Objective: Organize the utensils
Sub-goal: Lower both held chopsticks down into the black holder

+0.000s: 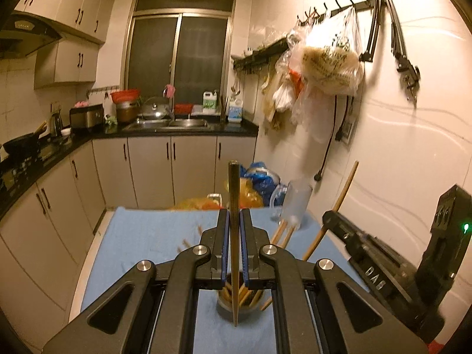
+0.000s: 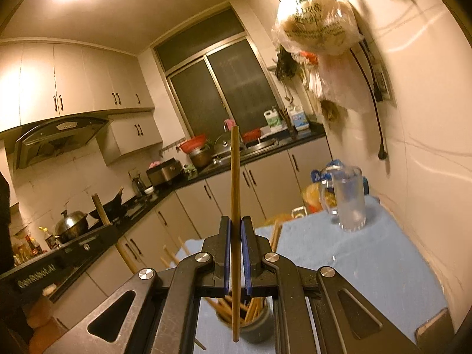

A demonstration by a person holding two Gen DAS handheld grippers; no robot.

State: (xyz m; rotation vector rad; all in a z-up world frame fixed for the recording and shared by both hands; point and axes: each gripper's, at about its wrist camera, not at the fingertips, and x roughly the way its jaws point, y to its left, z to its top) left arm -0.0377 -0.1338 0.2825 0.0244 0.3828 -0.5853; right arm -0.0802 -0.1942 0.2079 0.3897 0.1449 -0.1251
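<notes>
My left gripper (image 1: 234, 218) is shut on a dark chopstick (image 1: 234, 188) that stands upright between its blue pads. Below it a round cup (image 1: 236, 306) full of chopsticks stands on the blue cloth (image 1: 153, 236). My right gripper (image 2: 235, 224) is shut on a light wooden chopstick (image 2: 235, 177), also upright, above the same cup (image 2: 256, 324). Each gripper shows in the other's view: the right gripper (image 1: 330, 219) with its tilted stick (image 1: 342, 197), the left gripper (image 2: 97, 236) with its stick (image 2: 98, 209). Loose chopsticks (image 1: 283, 231) lie on the cloth.
An empty glass mug (image 2: 348, 200) stands at the table's far right corner by the white wall. More loose chopsticks (image 2: 275, 233) lie on the cloth beyond the cup. Bags (image 1: 253, 183) sit on the floor behind the table. Kitchen counter (image 1: 188, 131) and cabinets are far off.
</notes>
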